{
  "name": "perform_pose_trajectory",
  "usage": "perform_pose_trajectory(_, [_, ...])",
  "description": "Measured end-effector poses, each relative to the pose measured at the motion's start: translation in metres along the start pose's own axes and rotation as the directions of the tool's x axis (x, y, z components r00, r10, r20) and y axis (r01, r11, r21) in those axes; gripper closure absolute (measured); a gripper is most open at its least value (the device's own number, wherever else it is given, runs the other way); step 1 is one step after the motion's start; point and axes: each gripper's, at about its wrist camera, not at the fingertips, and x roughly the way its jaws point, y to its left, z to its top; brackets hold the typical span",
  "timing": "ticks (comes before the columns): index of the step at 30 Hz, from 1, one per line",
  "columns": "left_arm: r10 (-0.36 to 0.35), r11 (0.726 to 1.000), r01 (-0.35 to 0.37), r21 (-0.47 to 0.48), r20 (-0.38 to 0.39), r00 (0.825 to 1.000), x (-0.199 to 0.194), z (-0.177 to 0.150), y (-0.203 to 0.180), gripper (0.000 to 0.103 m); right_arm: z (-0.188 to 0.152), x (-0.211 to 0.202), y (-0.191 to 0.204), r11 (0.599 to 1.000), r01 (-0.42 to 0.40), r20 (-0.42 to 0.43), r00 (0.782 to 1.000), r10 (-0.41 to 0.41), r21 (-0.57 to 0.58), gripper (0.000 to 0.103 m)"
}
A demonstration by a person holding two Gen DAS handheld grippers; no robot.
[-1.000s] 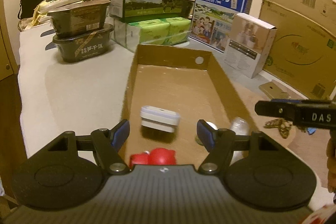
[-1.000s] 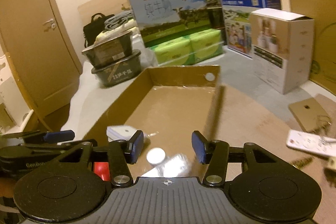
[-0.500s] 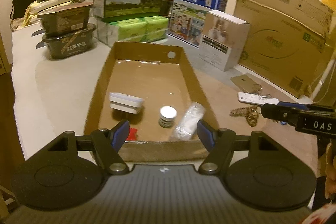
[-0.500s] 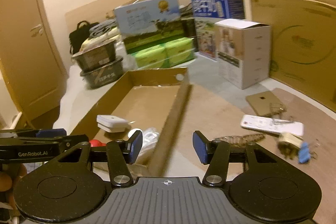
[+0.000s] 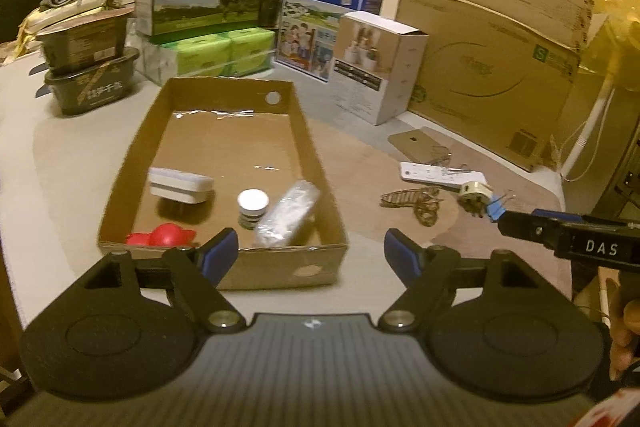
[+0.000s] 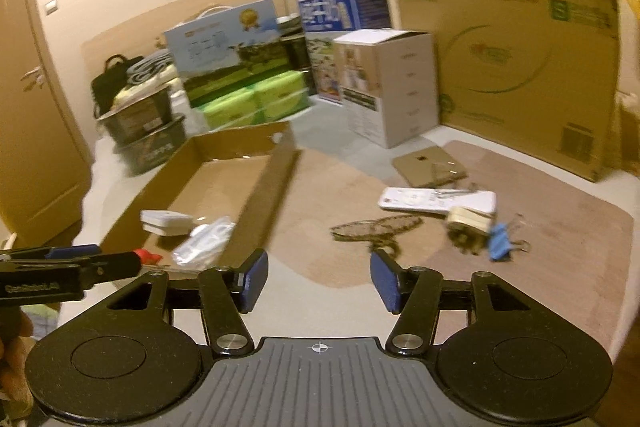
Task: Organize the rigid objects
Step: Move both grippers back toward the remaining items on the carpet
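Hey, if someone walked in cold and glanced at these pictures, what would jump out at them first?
Probably the open cardboard tray in the middle, already holding a white box, a small white-capped jar, a silvery packet and a red toy. To its right, loose clutter lies on the tan mat: a white remote, a plug adapter and a blue binder clip. Big printed cartons line the wall behind.

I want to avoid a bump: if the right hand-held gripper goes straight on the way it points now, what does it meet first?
Probably bare mat. The right hand-held gripper, jaws opening and empty, aims between the cardboard box and the brown mesh item. Depth is unclear, so the mesh item may be close.
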Motion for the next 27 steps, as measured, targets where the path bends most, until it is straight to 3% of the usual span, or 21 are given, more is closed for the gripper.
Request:
perform_pose_trajectory(2, [-0.011,1.000,0.011,0.006,0.000,1.000,0.002,0.001,-0.006,0.022,-0.002,-0.003,-0.009,1.000,0.015,0.001,1.000,-0.015,0.019,0.036])
perform_pose_trajectory(8, [-0.044,0.998,0.044,0.036,-0.005,0.999,0.011,0.005,-0.026,0.019,-0.006,-0.012,-0.032,0.997,0.060,0.011,0.998,-0.061,0.055,0.031])
perform_pose_trajectory(17, [-0.108,0.991,0.110,0.080,-0.022,0.994,0.032,0.010,-0.057,0.019,-0.008,-0.021,-0.066,0.987,0.121,0.020,0.992,-0.123,0.103,0.029])
perform_pose_trajectory(27, [-0.131,0.980,0.135,0.146,-0.042,0.991,0.062,0.019,-0.084,0.019,-0.010,-0.013,-0.094,0.979,0.169,0.012,0.985,-0.172,0.114,0.029])
